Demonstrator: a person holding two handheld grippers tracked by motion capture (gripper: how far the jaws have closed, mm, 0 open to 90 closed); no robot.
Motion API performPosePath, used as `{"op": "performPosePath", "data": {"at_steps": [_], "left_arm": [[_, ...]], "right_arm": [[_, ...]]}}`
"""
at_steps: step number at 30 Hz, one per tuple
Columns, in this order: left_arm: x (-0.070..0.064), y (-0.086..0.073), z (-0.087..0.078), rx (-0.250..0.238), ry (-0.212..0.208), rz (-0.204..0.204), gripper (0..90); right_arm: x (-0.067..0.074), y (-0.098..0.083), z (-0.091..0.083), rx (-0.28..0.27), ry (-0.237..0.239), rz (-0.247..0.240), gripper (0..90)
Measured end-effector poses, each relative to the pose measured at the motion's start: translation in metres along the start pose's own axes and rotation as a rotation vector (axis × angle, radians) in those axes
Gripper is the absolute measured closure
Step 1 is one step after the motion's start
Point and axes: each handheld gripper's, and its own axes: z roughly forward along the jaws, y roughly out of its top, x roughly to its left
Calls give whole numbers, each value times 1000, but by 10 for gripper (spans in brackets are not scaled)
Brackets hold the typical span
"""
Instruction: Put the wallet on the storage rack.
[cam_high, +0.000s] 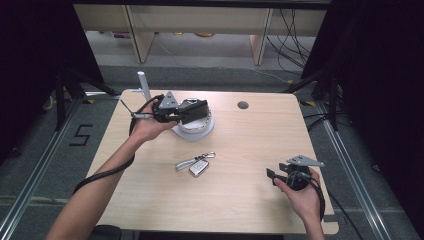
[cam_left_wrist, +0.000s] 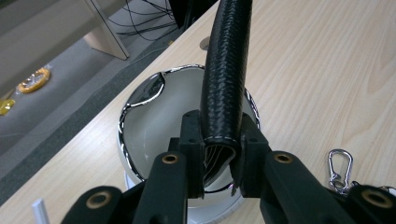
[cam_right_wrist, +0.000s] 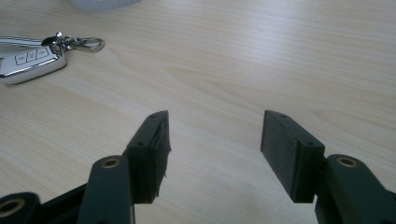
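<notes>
Upper left of the high view, my left gripper (cam_high: 192, 112) has its jaws clamped on a black textured leather wallet (cam_left_wrist: 224, 79), held over a round white bowl with a chrome rim (cam_left_wrist: 140, 121). Mid-frame, a silver car key fob with a carabiner clip (cam_high: 198, 167) lies on the light wood table (cam_high: 250, 145). Lower right, my right gripper (cam_right_wrist: 212, 140) hovers, jaws apart, holding nothing.

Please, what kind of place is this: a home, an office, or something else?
Probably a lab or recording studio, not a home: black curtains flank a light wooden table, loose cables trail on the grey floor, and a "5" is taped there.
</notes>
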Motion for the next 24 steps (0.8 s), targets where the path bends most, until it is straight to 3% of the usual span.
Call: {"op": "performPosePath", "data": {"at_steps": [2, 3, 6, 9, 11, 13, 19, 21, 22, 23, 24], "left_arm": [[0, 0, 2, 2, -3, -4, 757], [0, -1, 6, 15, -7, -13, 756], [0, -2, 12, 20, -13, -45, 755], [1, -2, 17, 27, -17, -59, 754], [1, -2, 20, 28, -17, -96, 754], [2, -2, 21, 34, -19, -107, 752], [6, -4, 28, 66, 8, -156, 739], [6, -3, 28, 69, 18, -149, 719], [7, -2, 27, 86, 34, -126, 702], [6, 1, 26, 69, 67, -136, 686], [8, 4, 23, 67, 94, -104, 657]], "right_arm": [[0, 0, 2, -12, 16, 9, 431], [3, -1, 0, 8, 1, 33, 430], [4, -1, 1, 19, 7, 40, 430], [4, -1, 1, 21, 5, 38, 429], [3, -2, 1, 19, 3, 27, 428], [3, -2, 1, 21, 2, 27, 427], [0, -2, 1, 15, 2, 6, 427], [0, -2, 0, 13, 0, 4, 427], [0, -3, 0, 13, -2, 2, 427], [0, -3, 1, -1, -5, 1, 427], [0, -3, 1, 2, -4, -1, 427]]}}
